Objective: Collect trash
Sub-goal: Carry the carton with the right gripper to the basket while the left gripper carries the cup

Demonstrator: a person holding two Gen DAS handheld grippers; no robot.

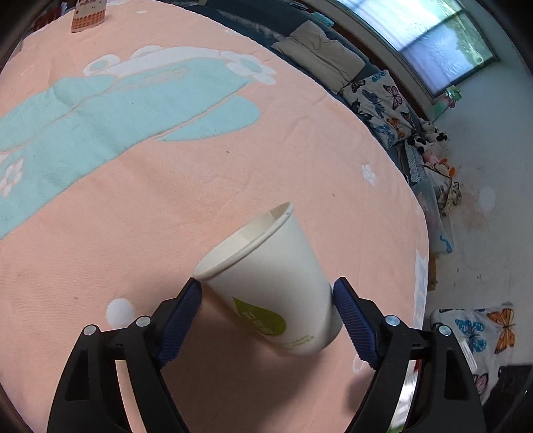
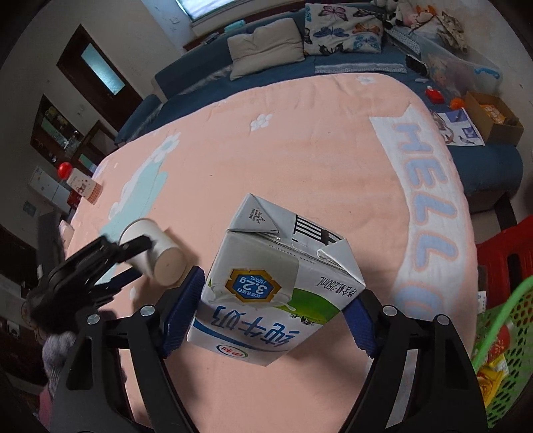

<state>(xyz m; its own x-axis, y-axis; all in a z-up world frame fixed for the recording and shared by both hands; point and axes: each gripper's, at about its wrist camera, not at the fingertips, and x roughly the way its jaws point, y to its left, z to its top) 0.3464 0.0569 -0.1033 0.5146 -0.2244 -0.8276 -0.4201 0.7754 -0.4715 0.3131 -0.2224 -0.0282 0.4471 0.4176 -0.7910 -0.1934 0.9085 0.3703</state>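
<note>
My left gripper (image 1: 266, 289) is shut on a white paper cup (image 1: 276, 283) with a green leaf logo, held tilted above the pink blanket (image 1: 200, 186). The cup also shows in the right wrist view (image 2: 156, 249), with the left gripper (image 2: 133, 259) around it. My right gripper (image 2: 276, 299) is shut on a white, blue and green milk carton (image 2: 276, 283), held above the blanket (image 2: 299, 150). A small patterned paper cup (image 1: 88, 15) stands at the blanket's far edge; it also shows in the right wrist view (image 2: 86, 188).
A green mesh basket (image 2: 499, 339) with wrappers inside is at the right. A red plastic stool (image 2: 506, 246) stands beside it. A blue sofa (image 2: 333, 63) with pillows lies beyond the blanket. A cardboard box (image 2: 489, 116) sits at far right.
</note>
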